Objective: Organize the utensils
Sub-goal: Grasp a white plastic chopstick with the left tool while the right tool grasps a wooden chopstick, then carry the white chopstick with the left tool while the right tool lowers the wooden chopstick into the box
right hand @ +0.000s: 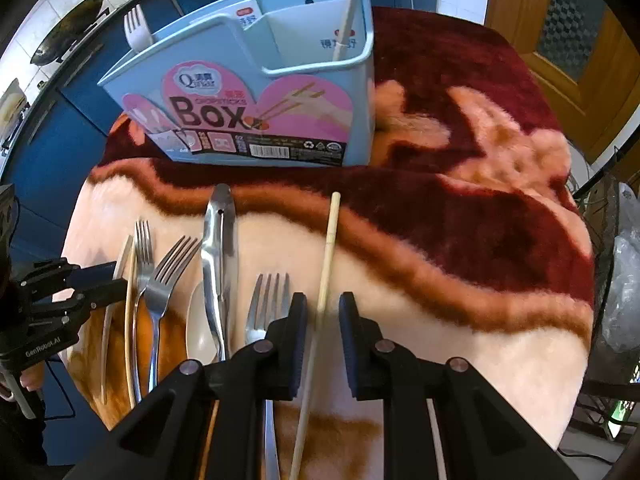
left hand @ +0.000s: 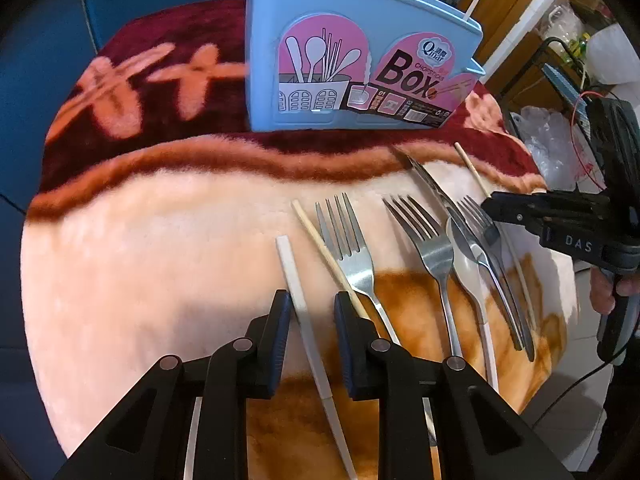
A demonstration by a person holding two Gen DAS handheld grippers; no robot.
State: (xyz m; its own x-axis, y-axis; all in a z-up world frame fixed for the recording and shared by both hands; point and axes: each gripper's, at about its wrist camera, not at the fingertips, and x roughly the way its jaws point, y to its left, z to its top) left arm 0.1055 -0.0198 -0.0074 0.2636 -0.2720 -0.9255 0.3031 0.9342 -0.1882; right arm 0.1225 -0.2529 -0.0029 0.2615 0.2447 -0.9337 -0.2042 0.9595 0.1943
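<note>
**Both grippers lining up on chopsticks — most utensils not yet sorted**

Left wrist view: the left gripper (left hand: 313, 312) is hovering low over the blanket-covered worktop (left hand: 160, 248), fingers apart, straddling a white chopstick (left hand: 298, 292) without clamping it. A wooden chopstick (left hand: 326, 256) is lying just beside, then forks (left hand: 352, 248), a white spoon (left hand: 470, 276) and a knife (left hand: 440, 196) fanning out to the right. The blue utensil box (left hand: 360, 60) is standing upright beyond them, well apart.

Right wrist view: the right gripper (right hand: 323, 320) is sitting with fingers apart either side of another wooden chopstick (right hand: 329, 248) — not yet gripping. The box (right hand: 256, 120) is already holding one chopstick (right hand: 350, 8) in its right compartment and a white fork (right hand: 136, 28) at its left end.

Progress, as I judge it: early. Two items are boxed; roughly eight are waiting on the worktop.
</note>
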